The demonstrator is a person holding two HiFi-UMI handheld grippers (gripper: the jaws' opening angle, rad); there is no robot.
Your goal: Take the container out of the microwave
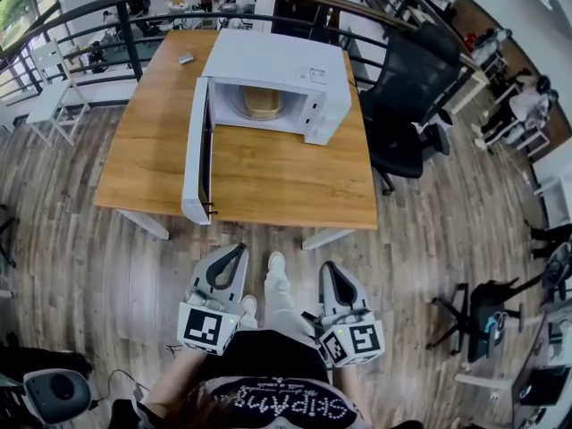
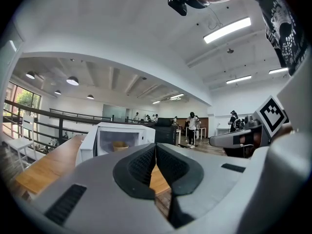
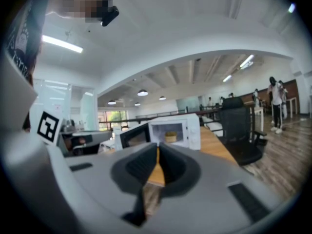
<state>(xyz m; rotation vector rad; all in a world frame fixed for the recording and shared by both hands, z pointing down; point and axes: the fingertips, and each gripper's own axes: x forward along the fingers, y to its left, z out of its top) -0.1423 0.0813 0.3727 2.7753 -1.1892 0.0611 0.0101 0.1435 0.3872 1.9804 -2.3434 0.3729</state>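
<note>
A white microwave (image 1: 273, 79) stands on the wooden table (image 1: 268, 181) with its door (image 1: 197, 155) swung wide open to the left. Inside it sits a tan container (image 1: 262, 103), also seen in the left gripper view as the container (image 2: 119, 145) and in the right gripper view as the container (image 3: 170, 138). My left gripper (image 1: 238, 250) and right gripper (image 1: 329, 266) hover side by side in front of the table's near edge, well short of the microwave. Both point at it, pads together, holding nothing. The left gripper (image 2: 156, 145) and right gripper (image 3: 158, 147) show shut tips.
The open door reaches almost to the table's front edge. A black office chair (image 1: 411, 105) stands at the table's right side. A small grey object (image 1: 186, 59) lies at the table's back left. A railing (image 1: 134, 25) runs behind, with white chairs (image 1: 54, 88) at the left.
</note>
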